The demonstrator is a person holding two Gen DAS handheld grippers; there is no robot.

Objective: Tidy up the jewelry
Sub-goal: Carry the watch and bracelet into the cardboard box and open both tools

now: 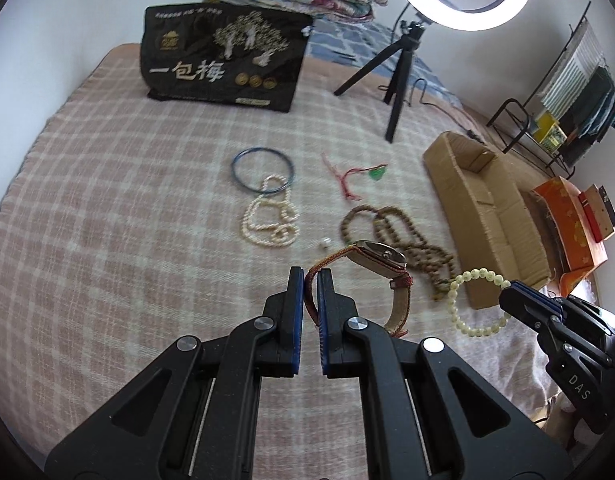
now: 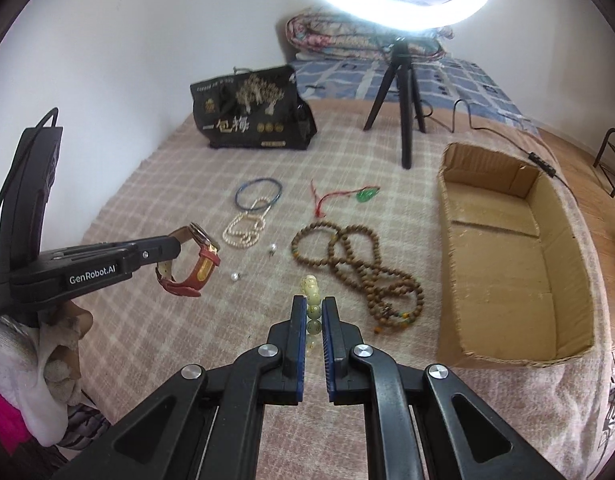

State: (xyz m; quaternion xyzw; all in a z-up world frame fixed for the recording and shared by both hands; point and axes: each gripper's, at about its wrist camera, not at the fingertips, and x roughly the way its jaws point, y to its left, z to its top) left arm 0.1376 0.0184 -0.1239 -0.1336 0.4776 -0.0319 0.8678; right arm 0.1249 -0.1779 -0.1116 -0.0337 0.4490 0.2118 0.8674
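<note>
So far nothing sits in the cardboard box (image 2: 503,256): left claw (image 1: 311,280) pinches the watch (image 1: 381,258), right claw (image 2: 314,312) pinches the pale bead bracelet (image 2: 312,300); other jewelry lies on the bed ahead.

Watch (image 1: 377,258), red-brown strap, held aloft by strap, face tilted. Pale bead bracelet (image 1: 477,300) also lifted, hanging as open loop. On checked blanket: blue bangle (image 1: 262,169) overlapping coiled pearl necklace (image 1: 269,216); red cord with green pendant (image 1: 357,174); long brown bead string (image 2: 359,262) looped beside empty cardboard box (image 2: 507,264); two small loose pearls (image 2: 253,262).
</note>
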